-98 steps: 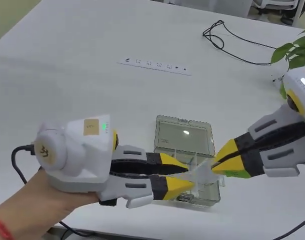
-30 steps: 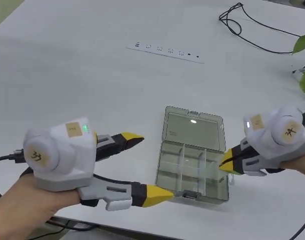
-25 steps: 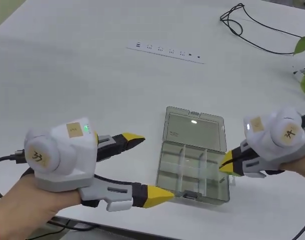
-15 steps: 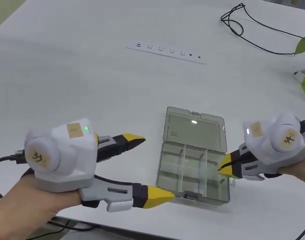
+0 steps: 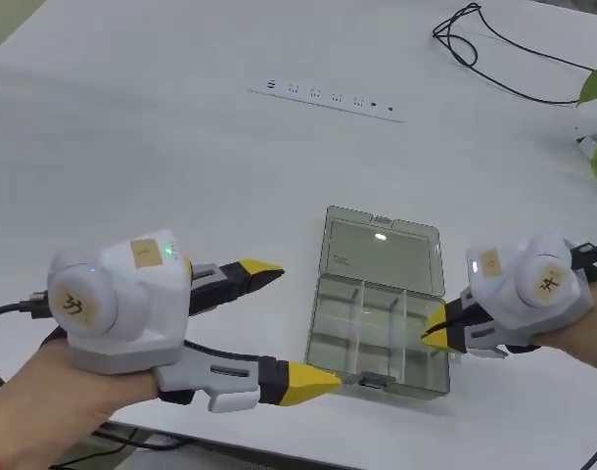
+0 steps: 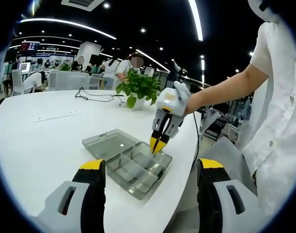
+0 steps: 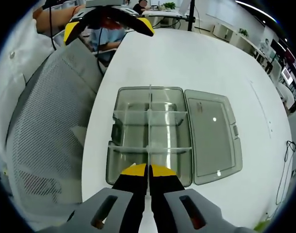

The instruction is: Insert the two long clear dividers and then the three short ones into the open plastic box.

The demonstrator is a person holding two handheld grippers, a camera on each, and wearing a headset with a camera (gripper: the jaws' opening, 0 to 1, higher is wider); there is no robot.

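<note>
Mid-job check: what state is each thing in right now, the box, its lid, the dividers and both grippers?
Grey-tinted clear plastic box: open.
Hinged lid: folded fully back, lying flat.
Clear dividers: standing upright inside the box, crossing to form compartments.
Left gripper: open, holding nothing, beside the box.
Right gripper: shut, tips at the box's edge; I cannot tell whether it pinches a divider.
</note>
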